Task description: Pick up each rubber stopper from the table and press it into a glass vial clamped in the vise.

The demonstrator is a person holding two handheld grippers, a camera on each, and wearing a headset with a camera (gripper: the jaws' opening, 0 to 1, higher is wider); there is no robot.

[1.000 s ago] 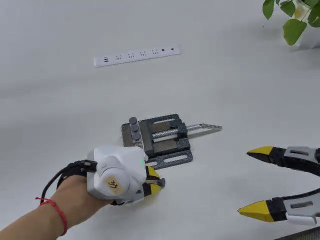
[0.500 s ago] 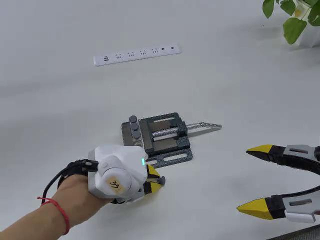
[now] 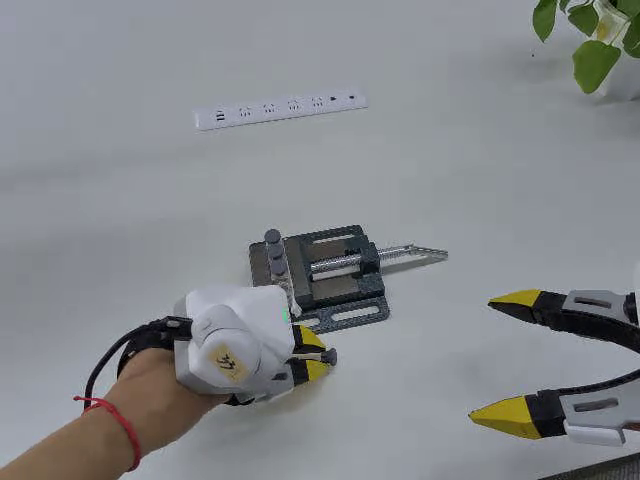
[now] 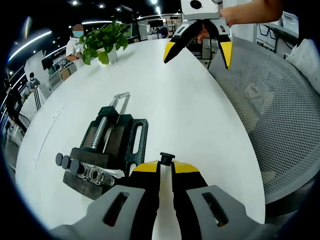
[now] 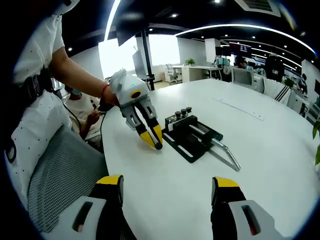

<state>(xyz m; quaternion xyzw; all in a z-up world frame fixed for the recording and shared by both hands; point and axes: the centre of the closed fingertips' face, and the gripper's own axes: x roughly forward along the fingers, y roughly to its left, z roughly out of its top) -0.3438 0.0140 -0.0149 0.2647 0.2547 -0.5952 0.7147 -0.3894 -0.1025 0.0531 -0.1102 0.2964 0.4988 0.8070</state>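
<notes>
Rubber stopper (image 3: pixel 328 356): in the head view, this small dark plug sits between the yellow tips of the left gripper (image 3: pixel 316 357), whose jaws are clenched on it. It lies low over the white table (image 3: pixel 140 220), on the near side of the vise (image 3: pixel 325 275), close to the vise base but apart from it. Whether the stopper touches the table cannot be told. A row of vials (image 3: pixel 274 255), each capped with a grey plug, stands at the left end of the vise. The right gripper (image 3: pixel 505 355) hovers at the near right, well apart from the vise, with its jaws spread wide and nothing between them. A power strip (image 3: pixel 280 108) lies at the far side and a plant (image 3: pixel 590 35) at the far right corner.

Left gripper view: the left gripper (image 4: pixel 166 167) has its jaws pressed together on the rubber stopper (image 4: pixel 167 158), which protrudes from the tips. The vise (image 4: pixel 112 140) lies just beyond, the capped vials (image 4: pixel 67 162) at its end. The right gripper (image 4: pixel 197 52) shows beyond, released.

Right gripper view: the right gripper (image 5: pixel 168 182) is spread apart and holds nothing. The left gripper (image 5: pixel 152 137) points down at the table beside the vise (image 5: pixel 195 132); the vials (image 5: pixel 182 113) stand upright on it.
</notes>
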